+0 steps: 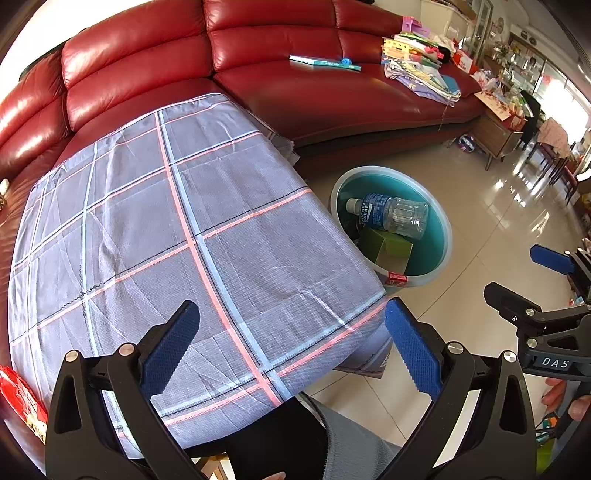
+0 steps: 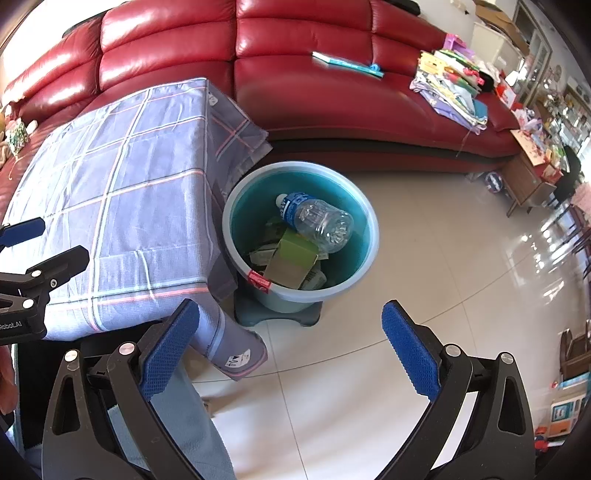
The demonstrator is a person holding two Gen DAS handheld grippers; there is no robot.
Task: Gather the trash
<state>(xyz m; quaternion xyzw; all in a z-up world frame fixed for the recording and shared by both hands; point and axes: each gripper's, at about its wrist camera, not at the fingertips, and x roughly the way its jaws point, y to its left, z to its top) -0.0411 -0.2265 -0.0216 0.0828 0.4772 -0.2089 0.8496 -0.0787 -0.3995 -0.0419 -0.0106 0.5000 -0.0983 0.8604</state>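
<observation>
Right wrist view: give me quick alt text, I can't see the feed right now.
The right gripper is open and empty above the tiled floor, facing a teal bucket that holds a clear plastic bottle, a green carton and other scraps. A table under a checked cloth stands left of the bucket, with a red sofa behind.

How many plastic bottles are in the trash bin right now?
1. A clear bottle with a blue label lies on its side atop the green carton inside the teal bin on the floor beside the table. More could be hidden under the cartons.
</observation>
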